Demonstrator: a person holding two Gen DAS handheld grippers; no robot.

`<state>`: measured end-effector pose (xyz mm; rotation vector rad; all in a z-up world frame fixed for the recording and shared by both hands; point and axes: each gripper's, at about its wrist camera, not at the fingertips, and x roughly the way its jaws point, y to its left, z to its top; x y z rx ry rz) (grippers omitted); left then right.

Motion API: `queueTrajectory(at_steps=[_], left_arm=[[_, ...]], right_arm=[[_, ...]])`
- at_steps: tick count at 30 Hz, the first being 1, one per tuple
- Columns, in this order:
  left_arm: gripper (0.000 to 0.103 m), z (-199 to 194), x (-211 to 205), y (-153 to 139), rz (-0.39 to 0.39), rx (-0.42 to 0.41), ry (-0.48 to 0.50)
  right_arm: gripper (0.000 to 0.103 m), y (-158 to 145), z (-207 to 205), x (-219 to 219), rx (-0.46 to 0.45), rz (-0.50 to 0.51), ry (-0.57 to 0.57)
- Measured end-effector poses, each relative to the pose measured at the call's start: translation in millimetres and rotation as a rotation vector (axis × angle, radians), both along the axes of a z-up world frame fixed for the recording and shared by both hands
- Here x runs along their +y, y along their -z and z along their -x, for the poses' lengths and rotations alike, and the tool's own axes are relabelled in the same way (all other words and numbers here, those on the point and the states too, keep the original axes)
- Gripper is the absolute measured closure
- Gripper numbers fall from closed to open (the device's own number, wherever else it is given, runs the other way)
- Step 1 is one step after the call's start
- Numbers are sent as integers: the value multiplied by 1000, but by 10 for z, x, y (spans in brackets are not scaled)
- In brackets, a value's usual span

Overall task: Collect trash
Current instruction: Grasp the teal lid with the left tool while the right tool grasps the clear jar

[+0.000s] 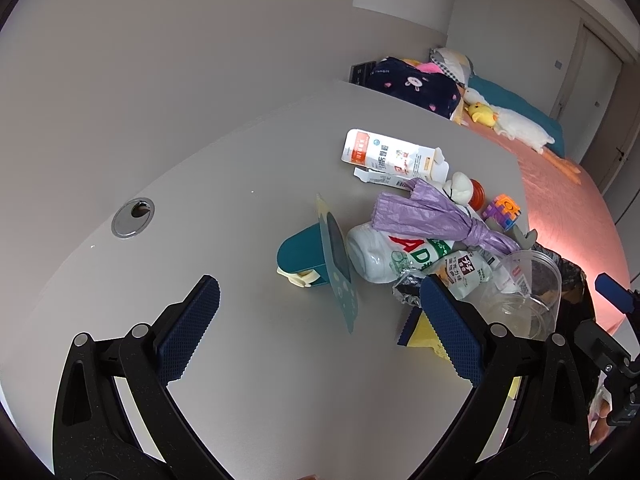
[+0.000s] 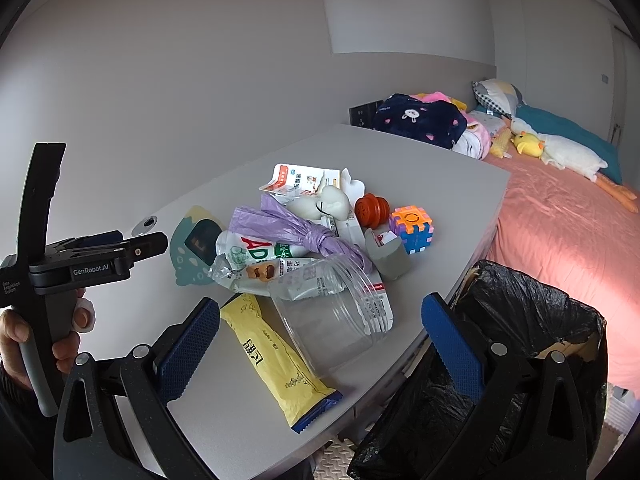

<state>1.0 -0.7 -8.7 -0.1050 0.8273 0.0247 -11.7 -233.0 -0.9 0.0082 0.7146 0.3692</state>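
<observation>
Grey laminate desk (image 2: 200, 412), one unit, bearing the whole lot of rubbish in a heap toward its right edge; you have nothing lifted yet, so judge the collection as barely begun.

Item: yellow snack wrapper (image 2: 276, 354), flat, nearest the desk's front edge, lying between your right tool's fingers in that view but not touched.
Item: clear plastic cup (image 2: 336, 320), on its side, touching the wrapper, nothing visible inside.
Item: white AD bottle (image 2: 240, 254), lying down, under a knotted purple bag (image 2: 296, 228).
Item: opened milk carton (image 2: 304, 182), flattened, at the far side of the heap.
Item: small printed sachets and crinkled clear film, between bottle and cup.
Also on the desk, likely not rubbish by my reading: a puzzle cube (image 2: 412, 228), an orange ribbed piece (image 2: 372, 210), a white plush toy (image 2: 332, 204), a teal dinosaur-shaped gadget (image 1: 316, 258).

Container: bin lined with a black bag (image 2: 520, 340), standing off the desk's right front corner, mouth open; contents cannot be made out against the dark liner.

Your left tool (image 1: 316, 330): jaws spread wide, empty, above bare desk left of the heap.
Your right tool (image 2: 320, 350): jaws spread wide, empty, straddling the desk's front corner and the bin's rim.

Remaining: every piece still to go into the bin.
</observation>
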Motion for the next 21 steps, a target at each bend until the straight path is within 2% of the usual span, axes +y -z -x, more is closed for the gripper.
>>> queueTrajectory(at_steps=[6,21], left_arm=[[6,-32,75,59,13,5,-26],[6,-469,301,443,56,100,-55]], right_arm=[[3,101,-75,23,22,3,-15],[3,361,-374,43,65,26,-36]])
